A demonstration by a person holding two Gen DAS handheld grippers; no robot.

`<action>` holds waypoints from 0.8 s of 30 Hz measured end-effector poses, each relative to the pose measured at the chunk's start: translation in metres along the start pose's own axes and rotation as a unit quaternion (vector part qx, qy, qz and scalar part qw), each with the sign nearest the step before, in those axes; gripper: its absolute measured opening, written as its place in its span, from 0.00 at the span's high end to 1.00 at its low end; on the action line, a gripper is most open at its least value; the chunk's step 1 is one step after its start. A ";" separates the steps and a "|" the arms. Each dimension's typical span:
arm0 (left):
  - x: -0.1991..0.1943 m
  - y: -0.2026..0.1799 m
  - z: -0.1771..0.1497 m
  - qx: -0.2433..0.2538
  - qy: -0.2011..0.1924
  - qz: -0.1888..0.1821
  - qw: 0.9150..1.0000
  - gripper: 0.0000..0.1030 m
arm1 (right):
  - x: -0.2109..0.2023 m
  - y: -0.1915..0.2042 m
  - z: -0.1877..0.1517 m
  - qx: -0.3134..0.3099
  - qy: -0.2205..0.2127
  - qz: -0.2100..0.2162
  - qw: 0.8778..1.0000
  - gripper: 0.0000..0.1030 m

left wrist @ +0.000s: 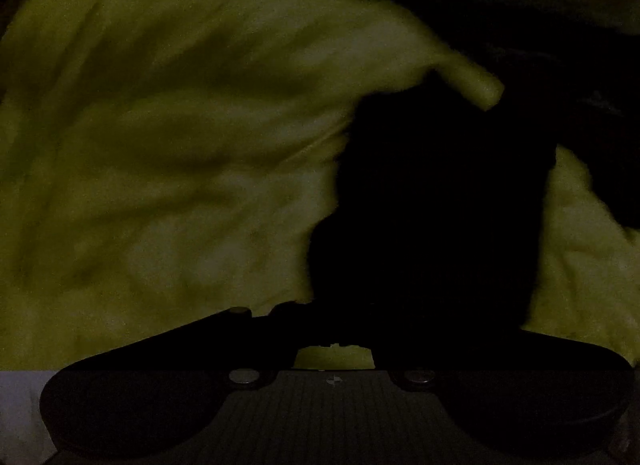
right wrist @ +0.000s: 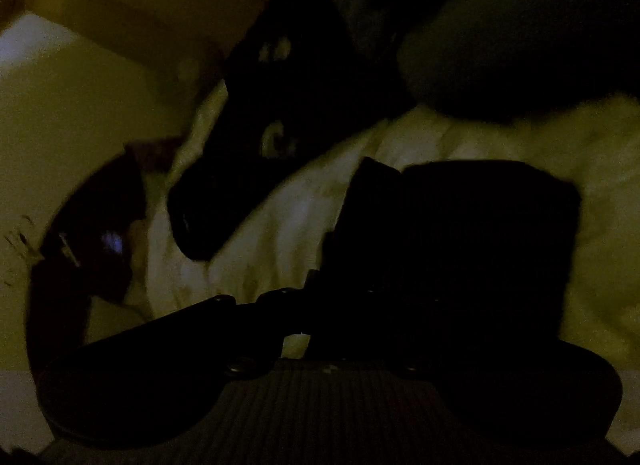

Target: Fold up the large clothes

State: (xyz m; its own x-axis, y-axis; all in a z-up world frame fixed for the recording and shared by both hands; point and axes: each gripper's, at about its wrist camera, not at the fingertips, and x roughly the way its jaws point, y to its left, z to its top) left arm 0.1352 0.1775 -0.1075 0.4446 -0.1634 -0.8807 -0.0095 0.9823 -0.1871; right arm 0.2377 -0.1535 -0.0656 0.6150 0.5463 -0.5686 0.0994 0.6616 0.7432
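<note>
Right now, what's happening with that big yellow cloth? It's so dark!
A person is folding a large yellow-green cloth with a gripper in each hand. The left gripper is shut on the cloth's edge. The right gripper looks shut too, with pale cloth bunched around it. The other gripper shows beyond it.

My left gripper (left wrist: 432, 201) sits low and right of centre in its own view, with the rumpled yellow-green cloth garment (left wrist: 168, 153) spread behind and left of it. In the right wrist view it (right wrist: 224, 169) lies left of my right gripper (right wrist: 452, 225), the garment (right wrist: 280, 217) between them.
</note>
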 end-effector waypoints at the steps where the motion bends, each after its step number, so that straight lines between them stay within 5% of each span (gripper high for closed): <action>1: 0.005 0.015 0.001 -0.029 0.012 0.014 0.999 0.68 | 0.018 0.004 -0.002 0.005 0.016 -0.007 1.000 0.83; 3: 0.008 0.029 0.002 -0.053 0.016 0.038 0.998 0.67 | 0.040 0.007 -0.008 0.015 0.039 -0.033 0.999 0.59; 5: 0.006 0.034 0.005 -0.063 0.015 0.055 0.996 0.21 | 0.042 0.012 -0.016 0.007 0.031 -0.042 0.999 0.57; 7: -0.002 0.025 0.009 -0.034 0.009 0.064 0.997 0.00 | 0.027 0.016 -0.022 -0.020 0.017 -0.042 0.999 0.45; 10: -0.011 -0.010 0.019 0.066 0.008 0.076 0.995 0.00 | 0.004 0.020 -0.024 -0.071 0.003 -0.099 0.993 0.33; 14: -0.007 -0.066 0.025 0.184 0.044 0.071 0.979 0.00 | -0.013 0.021 -0.037 -0.130 0.039 -0.202 0.970 0.23; 18: -0.004 -0.096 0.030 0.204 0.074 0.078 0.973 0.00 | -0.025 0.024 -0.052 -0.183 0.061 -0.249 0.949 0.13; 24: 0.009 -0.115 0.040 0.212 0.106 0.107 0.966 0.00 | -0.033 0.029 -0.060 -0.199 0.058 -0.258 0.944 0.09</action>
State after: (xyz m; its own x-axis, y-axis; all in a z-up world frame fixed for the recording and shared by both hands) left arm 0.1759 0.0663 -0.0768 0.2792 0.0769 -0.9571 0.3058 0.9378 0.1646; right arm 0.1732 -0.1218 -0.0461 0.4734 0.1356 -0.8704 0.0466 0.9828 0.1785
